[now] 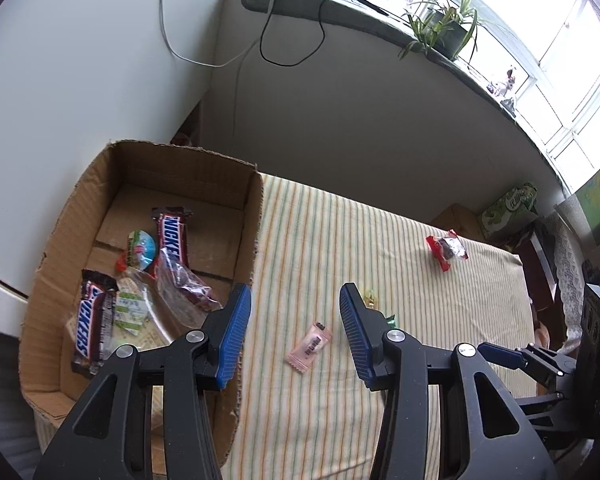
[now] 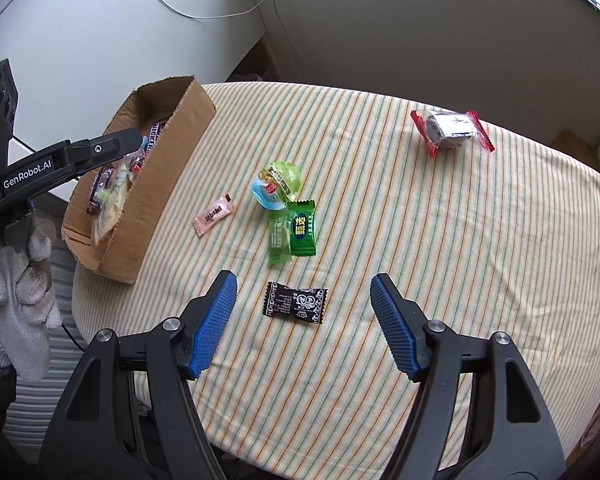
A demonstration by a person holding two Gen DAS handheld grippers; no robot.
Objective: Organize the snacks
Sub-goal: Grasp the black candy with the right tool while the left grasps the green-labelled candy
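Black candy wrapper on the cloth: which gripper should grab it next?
Right, probably. The right gripper is open with the black candy wrapper lying between its fingers. The left gripper is framing the pink candy beside the cardboard box.

Domestic room, likely a home living space. Table under a striped cloth (image 2: pixel 420 240), stone windowsill (image 1: pixel 360 16) bearing a potted plant (image 1: pixel 444 28) and small figurine (image 1: pixel 504 84), loose cables (image 1: pixel 292 40) on painted walls, lace cover (image 1: pixel 568 264) at right.
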